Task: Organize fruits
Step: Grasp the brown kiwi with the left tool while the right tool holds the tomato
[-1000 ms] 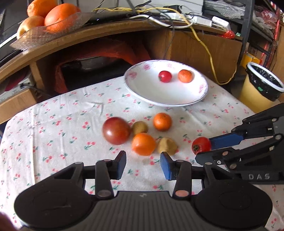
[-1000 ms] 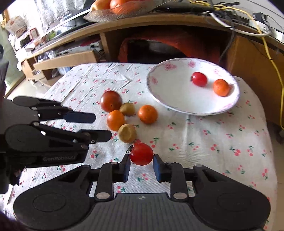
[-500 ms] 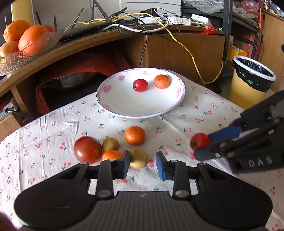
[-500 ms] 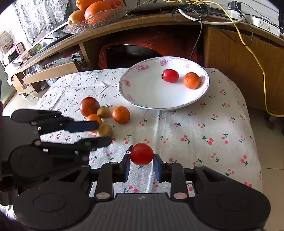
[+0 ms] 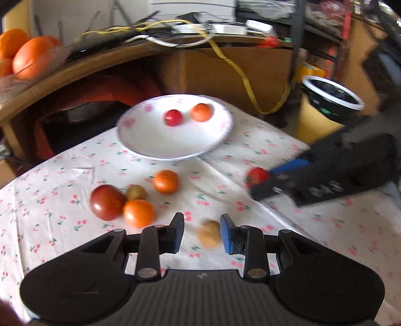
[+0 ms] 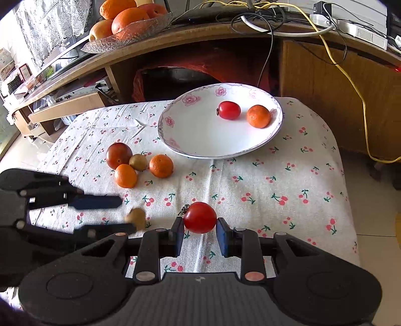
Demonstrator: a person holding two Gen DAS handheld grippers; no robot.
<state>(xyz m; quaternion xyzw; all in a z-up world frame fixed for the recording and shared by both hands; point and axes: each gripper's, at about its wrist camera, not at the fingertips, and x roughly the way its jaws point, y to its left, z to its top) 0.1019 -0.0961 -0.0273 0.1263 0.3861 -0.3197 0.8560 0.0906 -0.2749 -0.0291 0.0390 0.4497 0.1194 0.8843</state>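
My right gripper is shut on a red tomato and holds it above the cloth. It also shows in the left wrist view. My left gripper is open, its fingers on either side of a small brown kiwi that sits nearer the right finger. The white plate holds a red tomato and a mandarin. On the cloth lie a large dark-red tomato, a second kiwi and two mandarins.
A glass bowl of oranges stands on the wooden shelf behind the table. Cables hang down at the back right. A yellow bin with a black liner stands right of the table.
My left gripper has opened wider and shifted right, and the brown kiwi now sits between its fingers, away from the cluster. My right gripper has lifted the red tomato higher.
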